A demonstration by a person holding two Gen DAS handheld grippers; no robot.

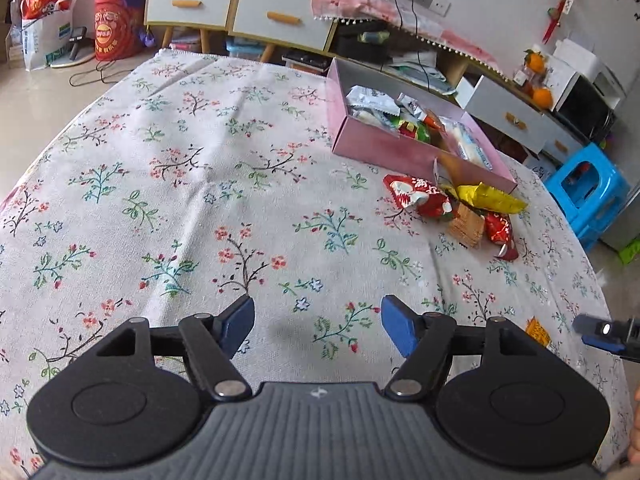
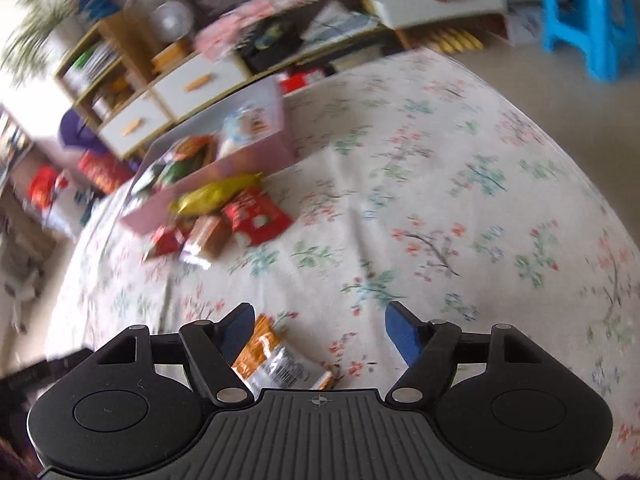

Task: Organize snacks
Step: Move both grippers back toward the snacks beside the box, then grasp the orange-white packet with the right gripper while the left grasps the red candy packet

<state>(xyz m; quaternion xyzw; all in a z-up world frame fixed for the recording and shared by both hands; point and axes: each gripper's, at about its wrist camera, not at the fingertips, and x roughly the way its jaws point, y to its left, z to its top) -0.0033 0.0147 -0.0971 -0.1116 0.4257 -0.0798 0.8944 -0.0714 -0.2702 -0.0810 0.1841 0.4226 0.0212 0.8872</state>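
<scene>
A pink box (image 1: 376, 144) holding several snack packets stands on the floral tablecloth (image 1: 200, 160) at the far right. In front of it lie a red packet (image 1: 416, 196), a yellow packet (image 1: 488, 196) and a brown cracker packet (image 1: 466, 226). My left gripper (image 1: 318, 312) hovers open over bare cloth, with nothing between its fingers. My right gripper (image 2: 320, 316) is open too. An orange packet (image 2: 276, 360) lies flat on the cloth just by its left finger, and the pads are not pressing it. In the blurred right wrist view the pink box (image 2: 256, 156) sits up left.
A blue plastic stool (image 1: 588, 192) stands beyond the table's right edge. Low cabinets with white drawers (image 1: 280, 16) and cluttered shelves line the wall behind. Red bags (image 1: 112, 28) sit on the floor at the far left.
</scene>
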